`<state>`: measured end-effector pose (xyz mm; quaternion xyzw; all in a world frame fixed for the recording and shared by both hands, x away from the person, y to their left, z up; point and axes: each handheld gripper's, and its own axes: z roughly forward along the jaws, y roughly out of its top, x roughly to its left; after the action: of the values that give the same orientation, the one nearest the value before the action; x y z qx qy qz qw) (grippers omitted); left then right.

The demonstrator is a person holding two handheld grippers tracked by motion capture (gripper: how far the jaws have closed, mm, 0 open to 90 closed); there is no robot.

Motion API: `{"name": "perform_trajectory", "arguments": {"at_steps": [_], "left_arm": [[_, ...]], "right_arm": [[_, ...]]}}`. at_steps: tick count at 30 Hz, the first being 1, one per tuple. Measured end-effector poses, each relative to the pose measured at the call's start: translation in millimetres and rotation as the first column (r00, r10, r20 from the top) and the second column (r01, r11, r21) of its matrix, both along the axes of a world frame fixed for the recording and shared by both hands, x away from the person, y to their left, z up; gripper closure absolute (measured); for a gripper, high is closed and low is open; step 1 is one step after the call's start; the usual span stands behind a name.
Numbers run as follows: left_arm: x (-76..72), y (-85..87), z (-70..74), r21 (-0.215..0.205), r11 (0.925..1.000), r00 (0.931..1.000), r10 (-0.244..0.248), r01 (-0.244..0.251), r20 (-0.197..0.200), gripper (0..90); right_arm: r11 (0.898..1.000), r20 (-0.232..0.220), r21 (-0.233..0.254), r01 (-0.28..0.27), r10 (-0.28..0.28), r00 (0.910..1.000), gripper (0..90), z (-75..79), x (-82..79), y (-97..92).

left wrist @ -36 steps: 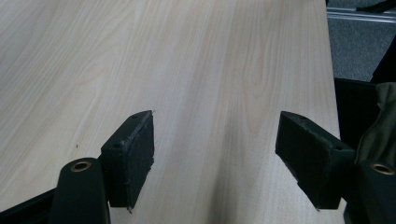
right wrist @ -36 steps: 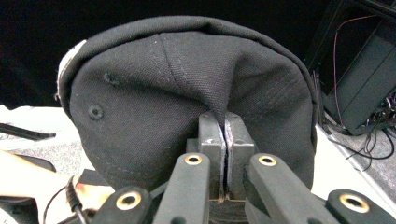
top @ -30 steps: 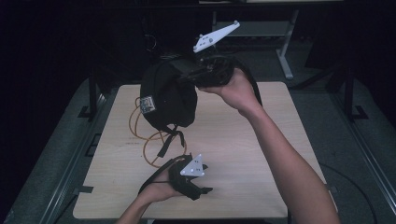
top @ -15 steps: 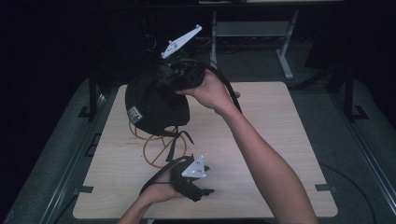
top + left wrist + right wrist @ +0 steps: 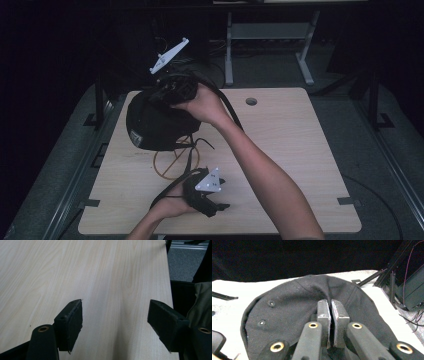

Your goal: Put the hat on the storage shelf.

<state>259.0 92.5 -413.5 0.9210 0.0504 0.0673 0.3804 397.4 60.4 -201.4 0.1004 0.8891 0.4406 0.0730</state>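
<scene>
A black cap (image 5: 150, 125) hangs low over the back left of the wooden table (image 5: 290, 160); whether it touches the wood I cannot tell. My right gripper (image 5: 159, 97) is shut on its fabric from above, the hand wrapped round the gripper body. In the right gripper view the two pads (image 5: 323, 312) pinch a fold at the cap's crown (image 5: 294, 297), and the right gripper (image 5: 330, 302) has just eased a hair wider with the cloth still caught. My left gripper (image 5: 220, 206) rests near the table's front edge. In its own view the left gripper (image 5: 115, 305) stands open with bare wood between its jaws.
An orange cable loop (image 5: 172, 162) lies on the table between the cap and the left hand. A round cable hole (image 5: 251, 101) sits at the back middle. Dark frame legs (image 5: 229, 50) stand beyond the far edge, and black rails (image 5: 95, 150) run along the left side.
The right hand has carried the cap leftward and slightly lower across the back of the table. The left gripper has stayed where it was, still open.
</scene>
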Motion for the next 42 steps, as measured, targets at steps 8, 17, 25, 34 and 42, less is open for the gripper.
{"name": "perform_trajectory", "arguments": {"at_steps": [8,17,25,34,42], "left_arm": [[-1.0,-1.0,-0.1,0.011,0.9993,0.9993,-0.037,0.036,0.008,28.1],[-6.3,-6.1,-1.3,0.017,0.9978,0.9979,-0.064,0.064,-0.001,28.9],[-6.8,-6.7,-3.2,0.017,0.9984,0.9986,-0.053,0.053,-0.001,28.5],[-8.7,-8.4,-3.3,0.018,0.9987,0.9988,-0.048,0.049,-0.009,28.5],[-10.4,-10.2,-3.5,0.030,0.9977,0.9981,-0.060,0.061,-0.011,28.3]], "right_arm": [[0.998,0.074,-0.065,0.010,-0.005,0.9973,78.7,-11.6,-4.3,16.6],[0.995,0.103,-0.065,0.080,-0.073,0.9920,64.2,-16.4,0.8,18.1],[0.995,0.093,-0.019,0.095,-0.093,0.9913,57.9,-16.5,0.8,7.4],[0.995,0.066,0.018,0.095,-0.096,0.9931,52.1,-13.1,-0.4,-6.4],[0.993,0.056,0.047,0.111,-0.113,0.9920,45.8,-6.6,-3.7,-23.4]]}}
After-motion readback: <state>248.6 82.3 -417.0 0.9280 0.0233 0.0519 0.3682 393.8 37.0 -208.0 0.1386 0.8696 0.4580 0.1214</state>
